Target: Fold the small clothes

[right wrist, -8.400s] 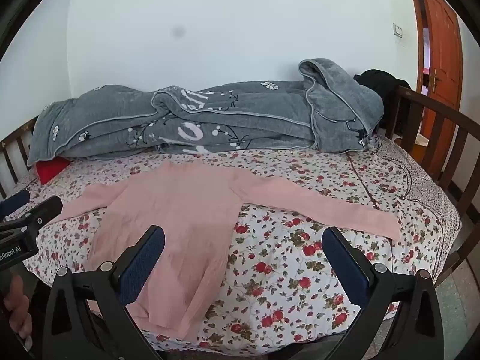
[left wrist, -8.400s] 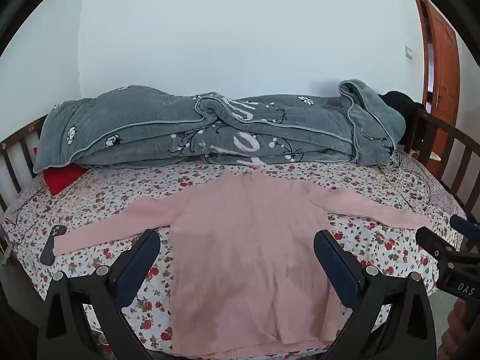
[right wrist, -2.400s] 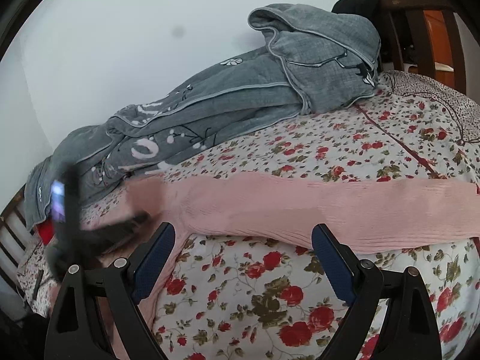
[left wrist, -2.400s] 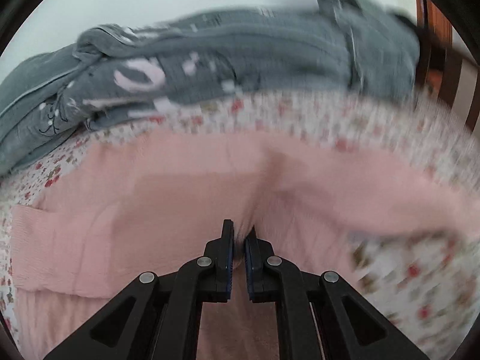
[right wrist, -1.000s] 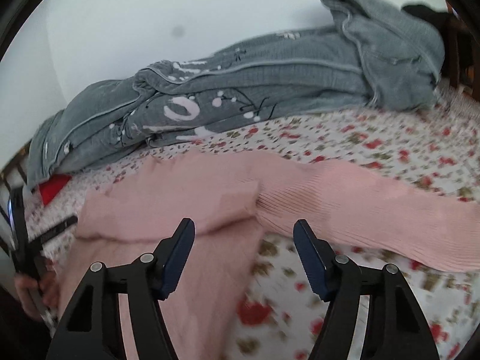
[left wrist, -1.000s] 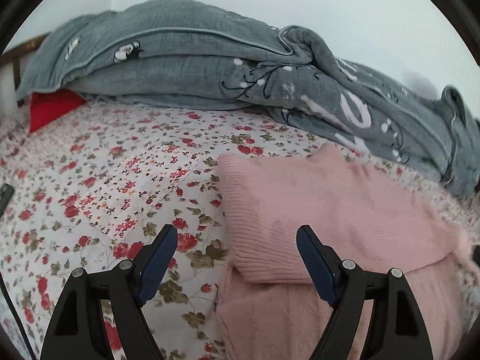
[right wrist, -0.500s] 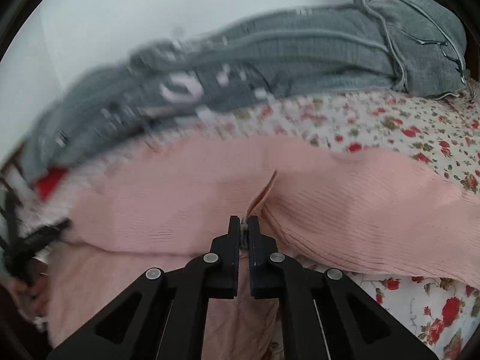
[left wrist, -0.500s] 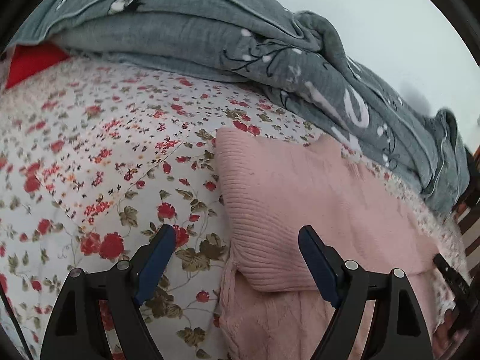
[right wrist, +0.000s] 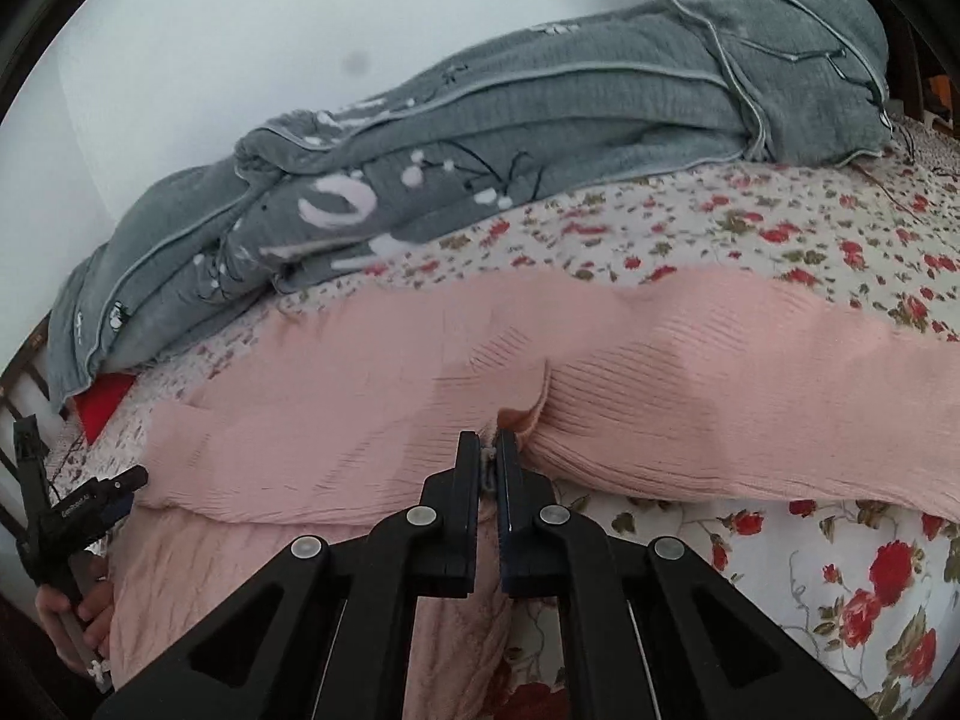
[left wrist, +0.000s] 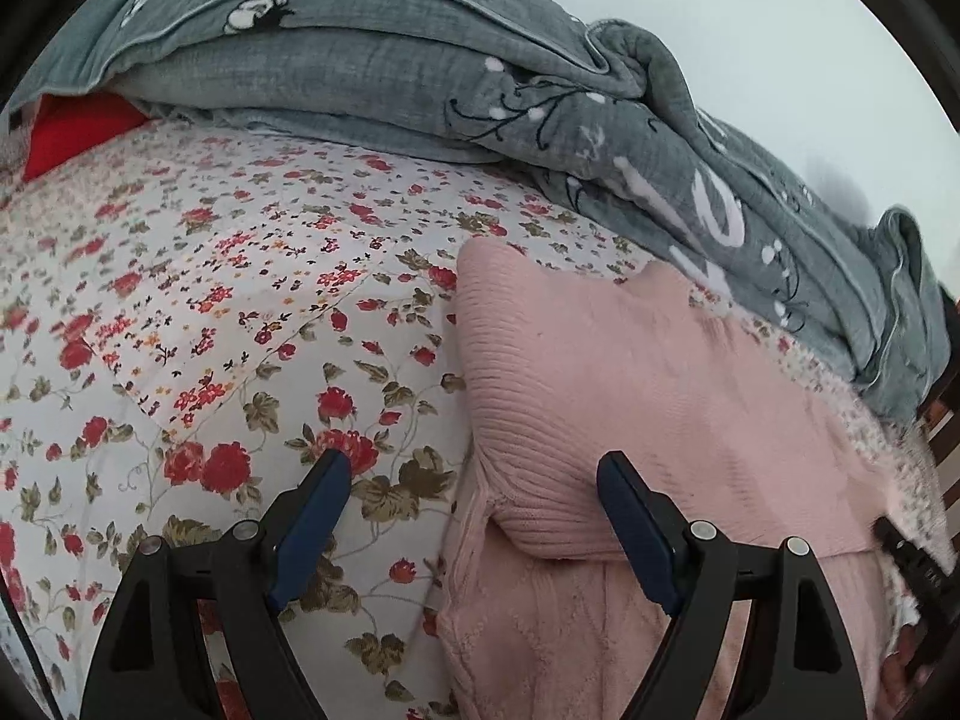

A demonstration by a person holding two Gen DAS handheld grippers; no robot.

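My right gripper (right wrist: 491, 450) is clenched on a pinch of the pink sweater (right wrist: 372, 420), right where the outstretched sleeve (right wrist: 750, 396) meets the body, and a small ridge of knit stands up just ahead of the closed pads. My left gripper (left wrist: 474, 510) hangs released, its jaws wide apart over the sweater's other edge, one finger above the floral bedsheet (left wrist: 210, 300) and the other above the folded-over sleeve (left wrist: 600, 396) that already lies across the chest. The sweater itself lies spread flat on the bed, near the front, with the rumpled grey quilt (left wrist: 420, 72) piled behind it. The risk I see is in this narrow bite: I may have caught only the top layer, so when I lift, the sleeve could come up while the body drags and wrinkles underneath. I could equally have pinched too deep and gathered the sheet with it, though I cannot tell that from here. The knit is soft and stretchy, so a quick pull would likely skew the fold line and drag loose the side already folded, since my left claw holds nothing down.
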